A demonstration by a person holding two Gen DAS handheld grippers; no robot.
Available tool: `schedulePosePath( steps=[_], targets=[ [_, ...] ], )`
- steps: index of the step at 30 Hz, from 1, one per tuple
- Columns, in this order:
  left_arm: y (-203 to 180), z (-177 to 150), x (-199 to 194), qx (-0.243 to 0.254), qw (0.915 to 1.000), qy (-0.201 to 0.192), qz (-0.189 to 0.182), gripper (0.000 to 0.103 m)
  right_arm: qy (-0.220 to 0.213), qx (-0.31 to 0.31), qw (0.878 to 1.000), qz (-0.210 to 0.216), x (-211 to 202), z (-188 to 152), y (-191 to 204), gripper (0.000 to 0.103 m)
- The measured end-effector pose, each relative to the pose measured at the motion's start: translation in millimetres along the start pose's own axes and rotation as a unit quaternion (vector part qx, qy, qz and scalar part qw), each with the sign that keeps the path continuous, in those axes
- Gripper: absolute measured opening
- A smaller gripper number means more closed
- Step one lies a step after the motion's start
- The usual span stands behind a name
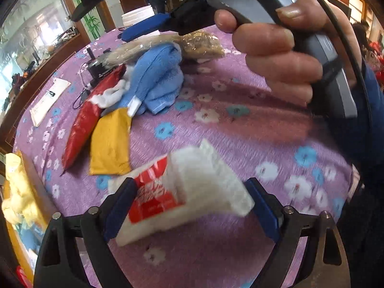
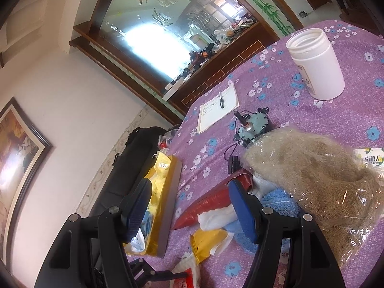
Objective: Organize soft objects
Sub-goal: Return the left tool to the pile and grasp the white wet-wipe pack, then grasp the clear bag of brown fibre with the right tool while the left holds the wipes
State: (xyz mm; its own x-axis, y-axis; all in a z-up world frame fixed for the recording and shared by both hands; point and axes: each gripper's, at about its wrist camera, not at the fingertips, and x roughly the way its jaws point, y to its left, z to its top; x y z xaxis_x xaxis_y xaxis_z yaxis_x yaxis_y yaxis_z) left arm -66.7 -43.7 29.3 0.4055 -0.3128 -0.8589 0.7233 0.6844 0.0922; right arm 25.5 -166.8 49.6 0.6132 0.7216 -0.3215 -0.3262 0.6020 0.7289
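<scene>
Left gripper [image 1: 192, 206] is wide open around a white pack [image 1: 189, 192] with a red label, the blue pads flanking it on both sides. The picture is blurred there, so whether the pads actually press on the pack I cannot tell. The pack sits tilted between the fingers, above the purple flowered tablecloth [image 1: 240, 139].

Up the cloth lies the pile: a yellow pouch [image 1: 110, 144] flat on the cloth, a red pouch [image 1: 84, 122] just beside it on its left, touching. Behind them a blue towel [image 1: 160, 76] is heaped up, with white fluff [image 1: 108, 96] between it and the red pouch. A brown furry bundle in clear wrap [image 1: 199, 43] rests behind the towel.

Right gripper [image 2: 192, 211] hangs over the pile, jaws well apart, nothing between them. A hand [image 1: 283, 48] grips its grey handle. From its camera, the wrapped brown bundle fills the right side, lying on top of the towel's edge.

At the table's edge stands a yellow bag [image 2: 163, 192], open, with pale yellow stuff inside.

Further back: a white jar [image 2: 316, 64], upright, lid off. A notepad [image 2: 216, 108] with a pen [image 2: 221, 99] on it. A small motor [image 2: 252, 127] between notepad and bundle, near both.
</scene>
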Motion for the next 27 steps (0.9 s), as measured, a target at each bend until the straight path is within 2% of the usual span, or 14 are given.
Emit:
schedulePosePath(
  steps=[3, 4, 5, 9, 11, 13, 20, 23, 27],
  targets=[
    [4.9, 4.5, -11.0, -0.033, 0.9952, -0.02, -0.09, 0.091, -0.006, 0.007, 1.0, 0.003, -4.0, 2.0, -3.2, 0.072],
    [6.8, 4.6, -16.5, -0.037, 0.9926, -0.024, -0.113, 0.091, -0.008, 0.009, 1.0, 0.003, -5.2, 2.6, -3.9, 0.072],
    [9.3, 4.2, -22.5, -0.04, 0.9915, -0.03, -0.12, 0.091, -0.01, 0.011, 1.0, 0.004, -6.4, 3.1, -4.6, 0.072],
    [21.3, 1.8, -37.9, -0.037, 0.9934, -0.043, -0.1, 0.092, -0.014, 0.014, 1.0, 0.009, -8.7, 3.9, -4.8, 0.073],
    [24.8, 4.1, -38.4, -0.026, 0.9947, -0.035, -0.093, 0.092, -0.014, 0.014, 1.0, 0.009, -8.3, 4.2, -4.2, 0.073],
    [22.8, 6.9, -35.0, 0.006, 0.9963, -0.021, -0.083, 0.092, -0.015, 0.015, 1.0, 0.005, -8.1, 4.5, -5.6, 0.073],
    [10.2, -4.2, -45.5, 0.105, 0.9899, 0.014, -0.094, 0.092, -0.022, 0.023, 0.999, 0.01, -13.7, 6.7, -9.6, 0.073],
    [10.1, -13.3, -52.7, 0.112, 0.986, 0.021, -0.122, 0.092, -0.023, 0.023, 0.999, 0.012, -14.5, 7.1, -9.5, 0.074],
    [8.5, -18.7, -47.5, 0.119, 0.9877, 0.028, -0.097, 0.092, -0.022, 0.025, 0.999, 0.013, -14.2, 6.6, -9.2, 0.074]
  ],
)
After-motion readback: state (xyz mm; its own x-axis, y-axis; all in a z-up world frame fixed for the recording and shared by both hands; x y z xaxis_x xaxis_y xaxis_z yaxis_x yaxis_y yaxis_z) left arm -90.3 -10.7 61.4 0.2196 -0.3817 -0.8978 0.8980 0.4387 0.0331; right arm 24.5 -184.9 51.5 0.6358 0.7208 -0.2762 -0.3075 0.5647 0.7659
